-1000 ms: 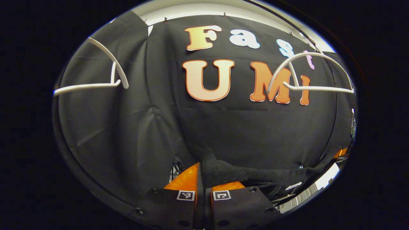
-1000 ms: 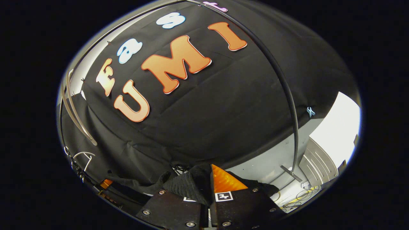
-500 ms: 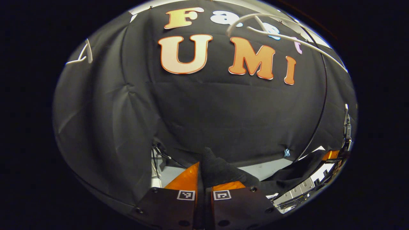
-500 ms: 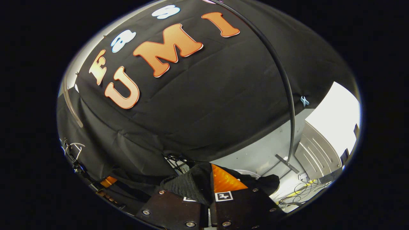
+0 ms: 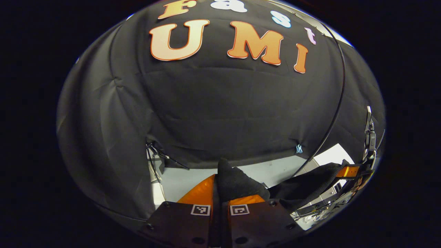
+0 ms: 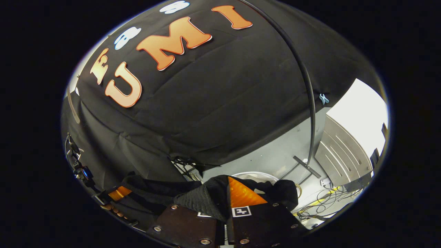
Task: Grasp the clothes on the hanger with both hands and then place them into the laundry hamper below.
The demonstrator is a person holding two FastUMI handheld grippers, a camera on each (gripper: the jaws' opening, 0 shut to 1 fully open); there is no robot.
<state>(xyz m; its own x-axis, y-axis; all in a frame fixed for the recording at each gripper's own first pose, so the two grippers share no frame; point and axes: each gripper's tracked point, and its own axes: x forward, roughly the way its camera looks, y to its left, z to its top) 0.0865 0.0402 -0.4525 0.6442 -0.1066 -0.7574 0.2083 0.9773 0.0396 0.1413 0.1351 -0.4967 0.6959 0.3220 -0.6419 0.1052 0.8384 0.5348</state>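
A black garment is pinched in my left gripper, which is shut on a fold of it. From there the cloth stretches right to my right gripper near the edge of the left gripper view. In the right gripper view, my right gripper is shut on another bunch of the same garment. The cloth sags left toward the left gripper. Just beyond the held cloth, part of the laundry hamper's white round rim peeks out, low down; the garment hides the remainder.
A thin black rack pole curves down to a foot on the grey floor. A grey ribbed panel and loose cables lie to the right. A stand with cables sits at the wall's lower left.
Both grippers have come down with the garment held between them. The white hangers have slid out of the top of the left gripper view. The hamper rim has come into the right gripper view.
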